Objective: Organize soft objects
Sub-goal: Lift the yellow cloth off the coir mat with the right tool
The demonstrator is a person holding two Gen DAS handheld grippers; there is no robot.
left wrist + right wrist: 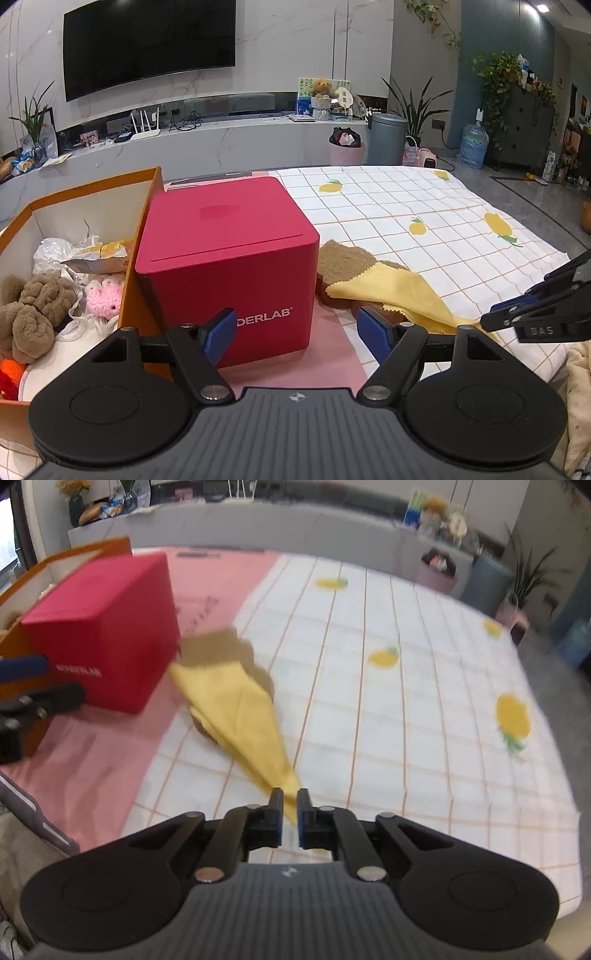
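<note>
One thin yellow cloth [236, 709], pinked along its edge, lies draped over one brown nubby towel [343, 258] near the checked sheet's [406, 701] near edge, beside one red cube box [229, 258]. We see the right gripper [290, 805] pinching the cloth's corner; the left gripper [295, 332] gapes, empty.

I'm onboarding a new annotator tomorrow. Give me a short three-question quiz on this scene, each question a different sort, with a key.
1. True or false: the yellow cloth lies inside the orange box.
2. Which gripper has cloth between its fingers? A) left gripper B) right gripper
3. Fill in: the brown towel lies right beside the ___ cube.

Key: 1 false, it drapes over the brown towel on the checked sheet. 2 B. 3 red.
</note>
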